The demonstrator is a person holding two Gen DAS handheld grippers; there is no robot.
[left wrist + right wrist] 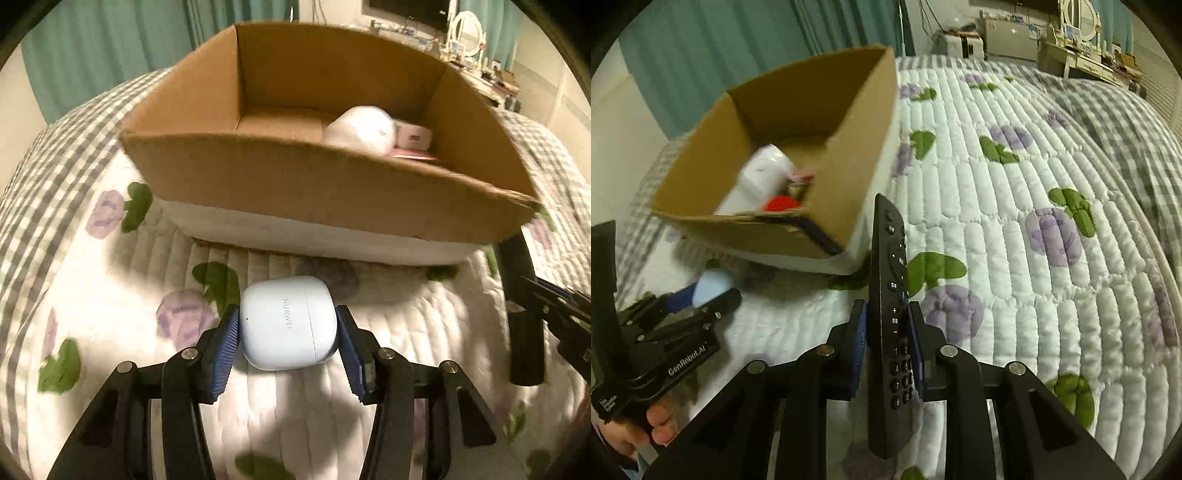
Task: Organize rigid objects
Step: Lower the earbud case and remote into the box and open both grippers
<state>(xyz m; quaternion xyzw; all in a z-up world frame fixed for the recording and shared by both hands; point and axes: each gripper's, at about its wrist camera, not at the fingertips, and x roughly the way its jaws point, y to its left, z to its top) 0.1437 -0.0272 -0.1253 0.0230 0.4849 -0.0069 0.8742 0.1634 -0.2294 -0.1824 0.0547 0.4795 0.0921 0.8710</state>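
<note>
My left gripper (288, 325) is shut on a pale blue Huawei earbud case (288, 323), held over the quilt in front of the cardboard box (332, 184). The box holds a white rounded object (360, 129) and a small white case (413, 137). My right gripper (886, 325) is shut on a black remote control (890, 280), held upright right of the box (757, 236). In the right wrist view the box shows a white bottle (761, 177) and something red (781, 203). The left gripper (683, 317) with the blue case (711, 286) shows at lower left.
The box stands on a bed with a white quilt (1015, 240) printed with purple flowers and green leaves, and a grey checked blanket (1126, 122) beyond. Teal curtains (110, 44) hang behind. A cluttered dresser (1089, 55) stands at the far right.
</note>
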